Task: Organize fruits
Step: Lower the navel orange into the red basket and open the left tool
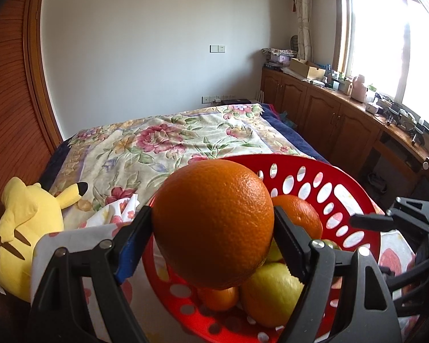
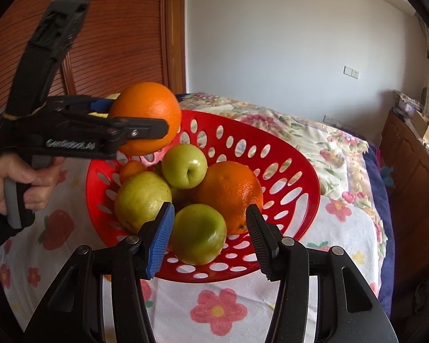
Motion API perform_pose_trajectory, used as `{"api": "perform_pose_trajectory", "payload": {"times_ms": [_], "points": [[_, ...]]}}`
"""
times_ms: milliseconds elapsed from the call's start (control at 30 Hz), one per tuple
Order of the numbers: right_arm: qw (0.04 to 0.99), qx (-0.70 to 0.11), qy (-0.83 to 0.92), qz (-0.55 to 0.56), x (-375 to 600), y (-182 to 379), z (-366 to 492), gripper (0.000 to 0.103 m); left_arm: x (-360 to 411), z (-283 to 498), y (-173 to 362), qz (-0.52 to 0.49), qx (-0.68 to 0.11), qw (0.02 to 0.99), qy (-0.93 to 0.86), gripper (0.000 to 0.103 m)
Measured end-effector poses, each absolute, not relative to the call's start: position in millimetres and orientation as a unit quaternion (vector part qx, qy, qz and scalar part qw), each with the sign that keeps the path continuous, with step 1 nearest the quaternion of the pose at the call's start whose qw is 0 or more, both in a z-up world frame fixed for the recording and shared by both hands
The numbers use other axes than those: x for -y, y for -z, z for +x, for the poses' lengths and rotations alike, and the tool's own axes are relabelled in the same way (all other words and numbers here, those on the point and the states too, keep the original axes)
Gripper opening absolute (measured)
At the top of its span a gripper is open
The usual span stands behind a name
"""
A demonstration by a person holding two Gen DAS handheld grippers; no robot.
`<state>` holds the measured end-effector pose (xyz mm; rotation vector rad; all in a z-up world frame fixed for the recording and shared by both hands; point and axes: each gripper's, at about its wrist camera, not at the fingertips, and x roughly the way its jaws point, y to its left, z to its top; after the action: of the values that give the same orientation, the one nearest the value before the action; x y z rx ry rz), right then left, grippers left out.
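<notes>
— Holding the large orange point(image 1: 213, 223) between the left gripper point(image 1: 213, 228)'s pads, we have it hanging above the near-left rim of the red perforated basket point(image 2: 294, 154); in the right wrist view it sits clear of the fruit below. The jaws pinch it at its widest part, one pad on each side.

— Then we should carry it over the middle before lowering, I'd judge. The pile is already crowded: a second orange point(image 2: 231, 197), two green apples point(image 2: 184, 165) and point(image 2: 198, 234), a yellowish pear-like fruit point(image 2: 141, 200) and a small orange fruit point(image 2: 131, 168).

— Agreed. We set it into a hollow between them, not on top of a crown, and let go only once it rests, or it may roll over the low rim onto the flowered cloth point(image 2: 214, 308).

— Which way does it point?

— It is nearly round, so we see no long axis, and neither view shows its stem end.

— And the right gripper point(image 2: 210, 237)?

— Its jaws stand spread around the nearest green apple, pads apart from the skin, holding nothing.
</notes>
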<state>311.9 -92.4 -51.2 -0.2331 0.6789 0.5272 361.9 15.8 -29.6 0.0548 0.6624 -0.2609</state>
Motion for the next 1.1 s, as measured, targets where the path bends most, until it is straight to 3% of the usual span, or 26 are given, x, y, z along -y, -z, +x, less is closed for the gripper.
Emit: {"api": "perform_pose_trajectory", "payload": {"times_ms": [733, 1100], "points": [[0.904, -0.325, -0.253, -0.115, 95, 55, 311, 0.055, -11, 388, 32, -0.001, -0.360, 0.924, 0.126, 0.083], [0.907, -0.320, -0.243, -0.130, 90, 57, 306, 0.056, -17, 374, 28, 0.042, -0.333, 0.936, 0.103, 0.081]]}}
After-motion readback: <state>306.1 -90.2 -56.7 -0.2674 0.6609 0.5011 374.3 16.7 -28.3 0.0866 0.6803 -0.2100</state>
